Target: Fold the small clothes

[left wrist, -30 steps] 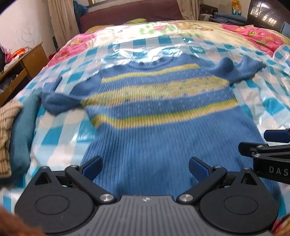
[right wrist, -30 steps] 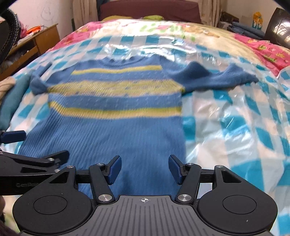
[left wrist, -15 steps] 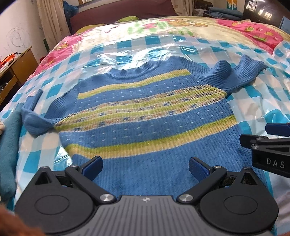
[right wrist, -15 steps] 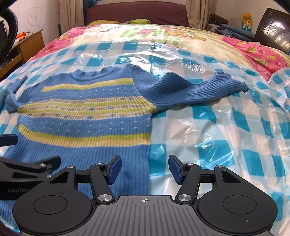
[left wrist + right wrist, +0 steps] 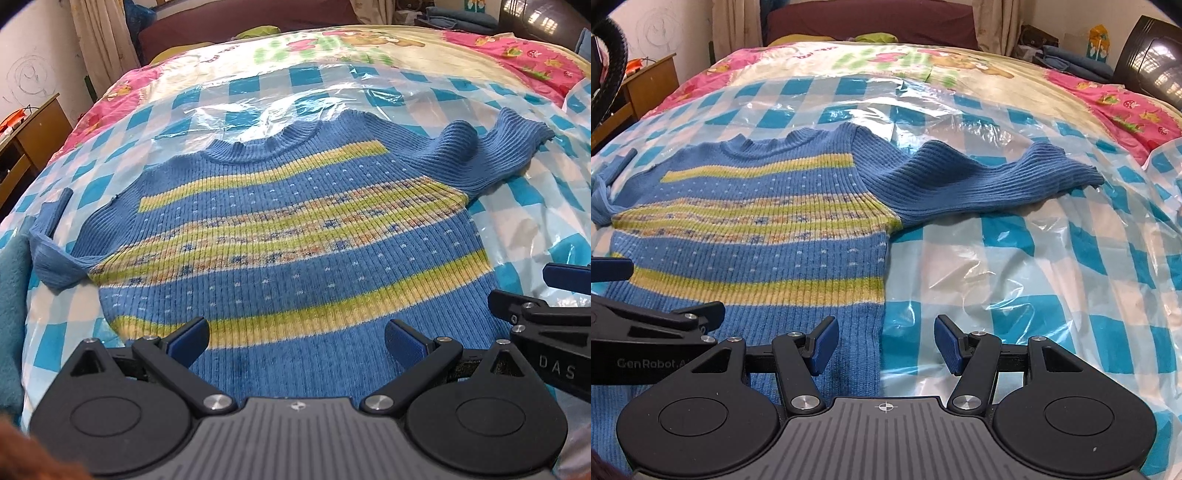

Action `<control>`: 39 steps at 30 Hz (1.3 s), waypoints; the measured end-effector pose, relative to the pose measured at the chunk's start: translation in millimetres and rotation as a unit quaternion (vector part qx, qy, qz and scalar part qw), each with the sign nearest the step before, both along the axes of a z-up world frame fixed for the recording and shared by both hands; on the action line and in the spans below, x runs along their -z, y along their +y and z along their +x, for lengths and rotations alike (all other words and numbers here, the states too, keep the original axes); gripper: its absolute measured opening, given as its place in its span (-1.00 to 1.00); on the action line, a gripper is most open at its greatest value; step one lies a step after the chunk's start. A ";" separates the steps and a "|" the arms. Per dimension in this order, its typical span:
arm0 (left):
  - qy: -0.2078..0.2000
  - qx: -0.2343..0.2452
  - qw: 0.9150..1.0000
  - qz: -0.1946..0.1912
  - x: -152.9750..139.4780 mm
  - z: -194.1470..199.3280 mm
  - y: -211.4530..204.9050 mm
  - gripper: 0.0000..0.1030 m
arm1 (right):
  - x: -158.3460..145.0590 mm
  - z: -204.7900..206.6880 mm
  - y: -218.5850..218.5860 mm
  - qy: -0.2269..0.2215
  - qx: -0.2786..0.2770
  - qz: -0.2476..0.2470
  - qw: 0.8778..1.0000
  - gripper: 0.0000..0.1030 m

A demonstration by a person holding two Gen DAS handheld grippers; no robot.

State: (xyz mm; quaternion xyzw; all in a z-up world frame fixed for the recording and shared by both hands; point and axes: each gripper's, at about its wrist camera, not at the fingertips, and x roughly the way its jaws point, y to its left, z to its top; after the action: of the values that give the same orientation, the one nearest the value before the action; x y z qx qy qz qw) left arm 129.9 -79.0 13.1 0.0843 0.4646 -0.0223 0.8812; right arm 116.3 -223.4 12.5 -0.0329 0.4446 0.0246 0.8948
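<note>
Left tool (image 5: 295, 341): we hold it low over the bottom part of the sweater, fingers spread wide with nothing between them; the blue pads (image 5: 188, 339) sit above the lowest yellow stripe.
Right tool (image 5: 884, 345): also spread wide and empty; we have it over the sweater's right side edge, one pad above the knit and the other above the plastic sheet.
Each tool seen from the other: the right one shows at the right border of the left view (image 5: 546, 317), the left one at the left border of the right view (image 5: 646, 325) (they sit near each other, side by side).
Sweater (image 5: 288, 236): blue ribbed knit with yellow-green stripes and a patterned band, lying flat and face up on the bed, neck away from us.
Right sleeve (image 5: 979, 181): stretched out sideways, a little rumpled, resting on the plastic.
Left sleeve (image 5: 51, 251): bent back on itself near the bed's left side.
Plastic sheet (image 5: 1034, 266): clear, crinkled, with a blue and white check, spread under the sweater.
Bedspread (image 5: 923, 62): pink and cream with cartoon prints, beyond the plastic.
Teal cloth (image 5: 11, 306): at the left edge of the bed, just beside the bent sleeve.
Wooden cabinet (image 5: 650, 81): left of the bed.
</note>
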 end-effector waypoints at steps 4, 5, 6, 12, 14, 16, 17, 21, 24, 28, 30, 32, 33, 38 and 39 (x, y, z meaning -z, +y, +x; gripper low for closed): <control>0.002 0.001 1.000 0.001 1.8 2.0 -2.0 1.00 | 2.0 1.0 -1.6 0.003 0.002 -0.001 1.000 0.12; 0.002 0.001 1.000 0.001 1.8 2.3 -2.3 1.00 | 2.3 0.9 -1.4 0.003 0.001 -0.002 1.000 0.12; 0.002 0.002 1.000 0.001 1.9 2.4 -2.8 1.00 | 2.5 0.8 -1.2 0.003 0.001 -0.002 1.000 0.12; 0.002 0.004 1.000 0.003 1.9 2.3 -4.3 1.00 | 2.3 0.4 1.4 0.002 -0.002 -0.006 1.000 0.12; 0.002 0.004 1.000 0.003 1.7 2.3 -4.4 1.00 | 2.0 0.6 1.6 0.001 -0.002 -0.006 1.000 0.12; 0.002 0.003 1.000 0.003 1.7 2.1 -4.3 1.00 | 1.8 0.5 1.6 0.000 -0.002 -0.007 1.000 0.12; 0.001 0.004 1.000 0.003 1.5 2.0 -4.6 1.00 | 1.6 0.4 1.8 0.000 -0.002 -0.008 1.000 0.12; 0.000 0.005 1.000 0.005 0.9 2.3 -5.8 1.00 | 1.3 0.0 0.7 -0.001 -0.002 -0.009 1.000 0.12; 0.000 0.005 1.000 0.005 1.0 2.2 -6.3 1.00 | 1.4 0.0 0.0 -0.001 -0.002 -0.011 1.000 0.12; 0.001 0.005 1.000 0.006 1.2 1.9 -6.5 1.00 | 1.6 -0.7 0.2 -0.002 -0.001 -0.013 1.000 0.12; 0.001 0.005 1.000 0.006 1.3 1.6 -7.2 1.00 | 1.8 -0.9 0.2 -0.002 -0.002 -0.014 1.000 0.12; 0.000 0.006 1.000 0.007 1.2 1.4 -8.0 1.00 | 1.8 -1.3 0.3 -0.003 -0.002 -0.015 1.000 0.12; 0.000 0.006 1.000 0.008 1.5 1.2 -8.4 1.00 | 1.9 -1.5 0.3 -0.003 -0.002 -0.015 1.000 0.12; 0.000 0.006 1.000 0.009 1.6 1.0 -8.7 1.00 | 2.4 -1.4 1.6 -0.004 -0.004 -0.021 1.000 0.12; 0.000 0.006 1.000 0.008 1.6 1.0 -8.6 1.00 | 2.6 -1.4 1.9 -0.004 -0.004 -0.022 1.000 0.12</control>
State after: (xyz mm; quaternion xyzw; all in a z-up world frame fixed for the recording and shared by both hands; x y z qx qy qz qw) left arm 131.0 -87.6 11.4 0.0944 0.4642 -0.0234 0.8804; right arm 114.8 -221.5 9.8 -0.0541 0.4412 0.0183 0.8956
